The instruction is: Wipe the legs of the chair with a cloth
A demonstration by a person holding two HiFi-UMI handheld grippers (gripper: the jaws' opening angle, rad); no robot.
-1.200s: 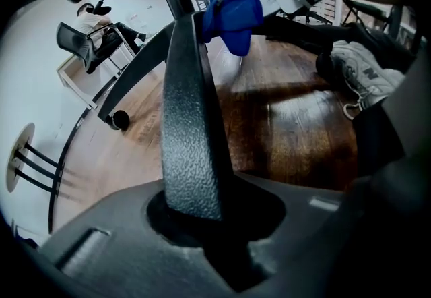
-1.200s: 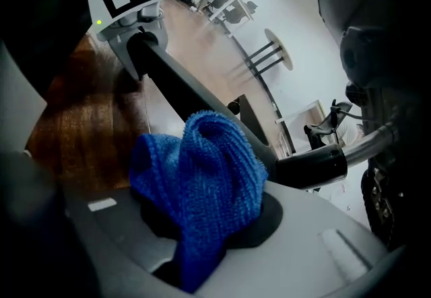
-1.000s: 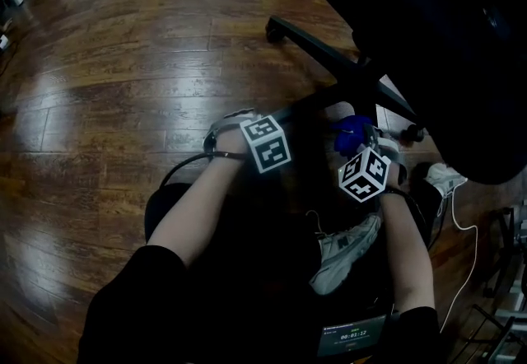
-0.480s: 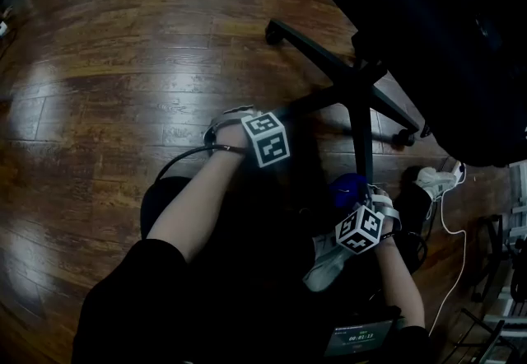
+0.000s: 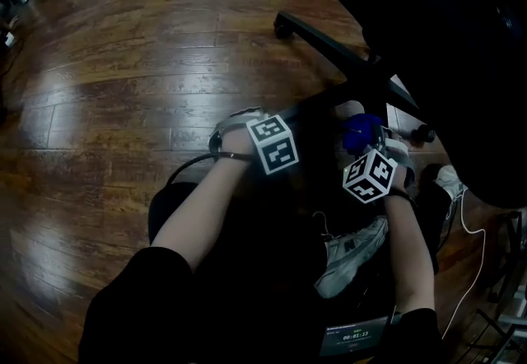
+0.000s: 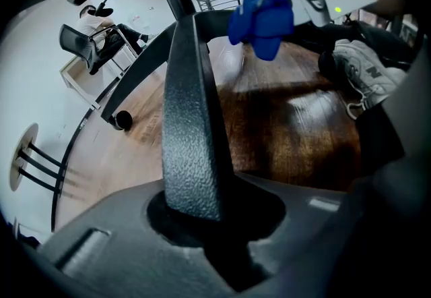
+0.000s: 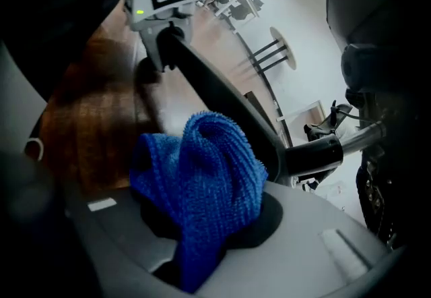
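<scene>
A black office chair stands on the wood floor, its base legs [image 5: 329, 45] spreading from a hub under the seat. My left gripper [image 6: 215, 222] is shut on one textured dark leg [image 6: 192, 121]; in the head view its marker cube [image 5: 276, 144] sits by that leg. My right gripper [image 7: 202, 236] is shut on a bunched blue cloth [image 7: 202, 179]. The cloth [image 5: 361, 128] rests against the base close to the hub, and in the left gripper view the cloth [image 6: 264, 13] shows at the far end of the held leg. The fingertips of both grippers are hidden in the head view.
A caster [image 5: 284, 23] ends the far leg, and another caster [image 5: 422, 134] sits at the right. The person's white sneaker [image 5: 350, 251] lies under the right arm. A white cable [image 5: 461, 222] trails at the right. The dark chair seat [image 5: 461, 41] overhangs the base.
The right gripper drew the cloth back toward the person along a leg, then slid it up again to the hub. The left gripper kept still on its leg.
</scene>
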